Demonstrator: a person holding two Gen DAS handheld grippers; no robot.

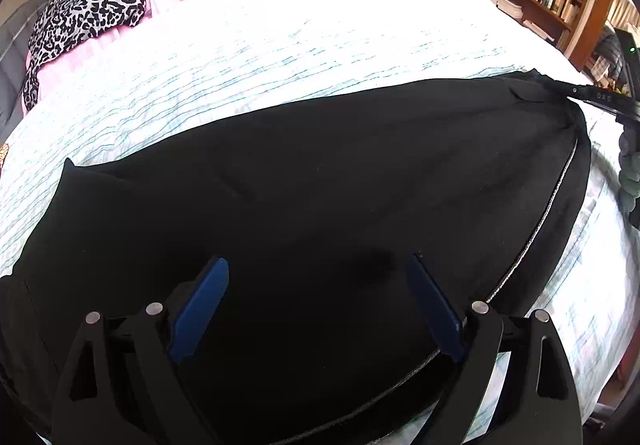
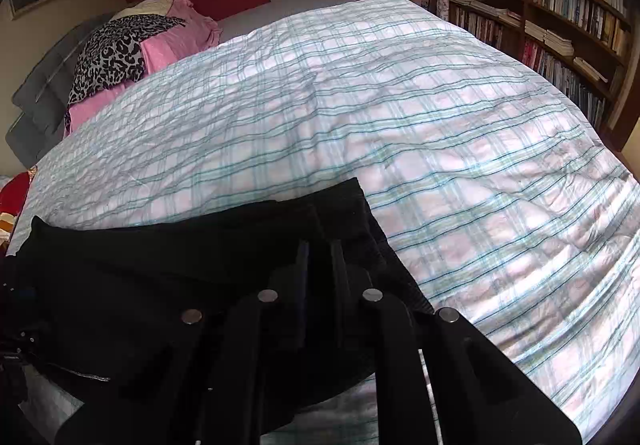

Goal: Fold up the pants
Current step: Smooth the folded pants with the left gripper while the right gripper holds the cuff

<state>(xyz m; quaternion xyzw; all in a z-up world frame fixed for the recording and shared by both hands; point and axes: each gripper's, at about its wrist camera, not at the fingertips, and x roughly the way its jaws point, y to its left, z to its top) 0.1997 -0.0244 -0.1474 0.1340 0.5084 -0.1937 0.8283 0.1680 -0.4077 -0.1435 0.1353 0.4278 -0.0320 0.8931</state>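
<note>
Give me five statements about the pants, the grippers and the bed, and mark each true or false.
1. The pants are black. True.
2. The left gripper is shut on the pants. False: its jaws stand wide open above the fabric.
3. The right gripper is closed on the pants' edge. True.
4. The pants lie on a bare wooden floor. False: they lie on a checked bedspread.
5. A leopard-print cloth lies at the far left of the bed. True.
</note>
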